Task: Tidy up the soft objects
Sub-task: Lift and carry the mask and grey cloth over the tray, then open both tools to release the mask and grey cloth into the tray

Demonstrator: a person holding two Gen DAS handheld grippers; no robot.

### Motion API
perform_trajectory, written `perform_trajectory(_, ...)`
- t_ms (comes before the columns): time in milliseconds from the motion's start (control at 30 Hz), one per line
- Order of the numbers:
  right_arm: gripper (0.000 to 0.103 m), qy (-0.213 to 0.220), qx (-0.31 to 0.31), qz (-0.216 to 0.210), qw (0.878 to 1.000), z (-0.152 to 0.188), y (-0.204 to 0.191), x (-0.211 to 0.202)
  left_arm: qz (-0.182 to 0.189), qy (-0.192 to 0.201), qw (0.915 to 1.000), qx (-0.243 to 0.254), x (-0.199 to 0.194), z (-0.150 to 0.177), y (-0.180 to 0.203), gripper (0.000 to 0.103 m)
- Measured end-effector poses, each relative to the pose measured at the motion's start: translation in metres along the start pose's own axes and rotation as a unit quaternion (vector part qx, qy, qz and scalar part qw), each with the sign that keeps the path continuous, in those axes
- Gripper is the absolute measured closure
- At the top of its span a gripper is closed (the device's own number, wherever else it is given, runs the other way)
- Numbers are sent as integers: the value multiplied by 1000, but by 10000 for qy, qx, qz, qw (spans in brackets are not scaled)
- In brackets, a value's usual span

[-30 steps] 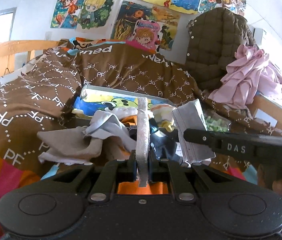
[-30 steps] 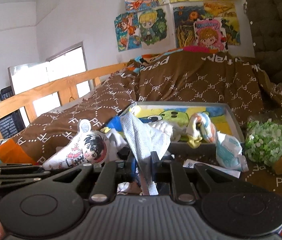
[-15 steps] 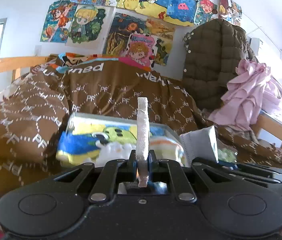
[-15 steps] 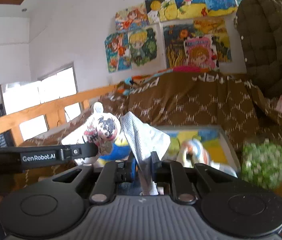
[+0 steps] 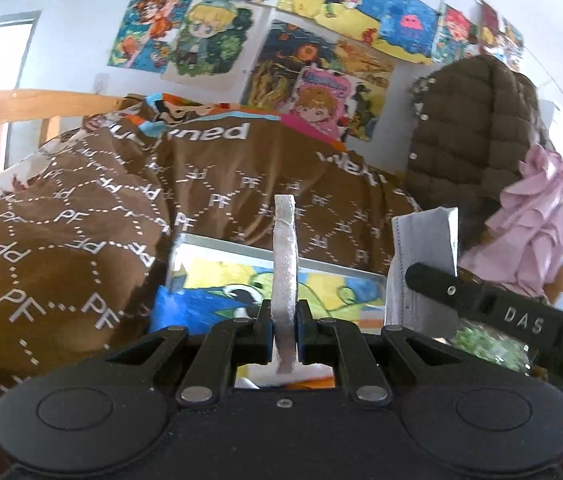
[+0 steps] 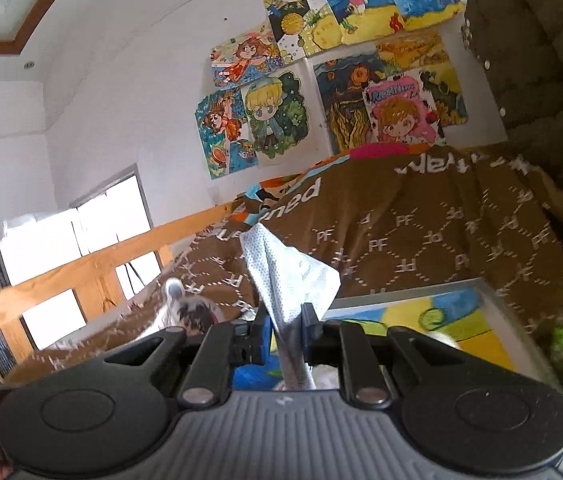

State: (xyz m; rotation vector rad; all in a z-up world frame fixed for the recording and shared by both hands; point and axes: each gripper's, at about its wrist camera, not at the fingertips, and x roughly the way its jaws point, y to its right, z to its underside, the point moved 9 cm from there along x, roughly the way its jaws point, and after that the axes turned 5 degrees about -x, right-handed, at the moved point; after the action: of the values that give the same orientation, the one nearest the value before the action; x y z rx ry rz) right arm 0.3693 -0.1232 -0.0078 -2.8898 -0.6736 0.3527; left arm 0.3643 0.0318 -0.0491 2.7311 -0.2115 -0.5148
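Brown bedspread [image 5: 81, 240] now fills the background; both grippers lifted off the pile, left gripper [image 5: 284, 320] clamping a grey towel [image 5: 284, 248], right gripper [image 6: 284, 326] pinching dotted cloth [image 6: 285, 272].

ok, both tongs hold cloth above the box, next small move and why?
Probably lower both together toward the box: left tongs pinch a white strip, right tongs a dotted cloth, both lifted just short of it.
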Motion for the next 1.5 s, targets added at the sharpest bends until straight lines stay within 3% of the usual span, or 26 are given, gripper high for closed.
perform_trajectory(167,87,-141,325,-246,9991,6,-5,30,-167,-90,9996,-222,12,-5,-28,92)
perform_trajectory(367,87,-544,147,-271,9980,29,-16,52,-275,-436,9980,-363,28,5,-52,92)
perform_trajectory(767,87,-1135,-68,-170,9934,60,-24,78,-387,-784,9957,-304,43,21,-60,92)
perform_trajectory(1500,87,-1294,-69,-194,9914,67,-25,83,-393,-945,9940,-396,52,27,-62,92)
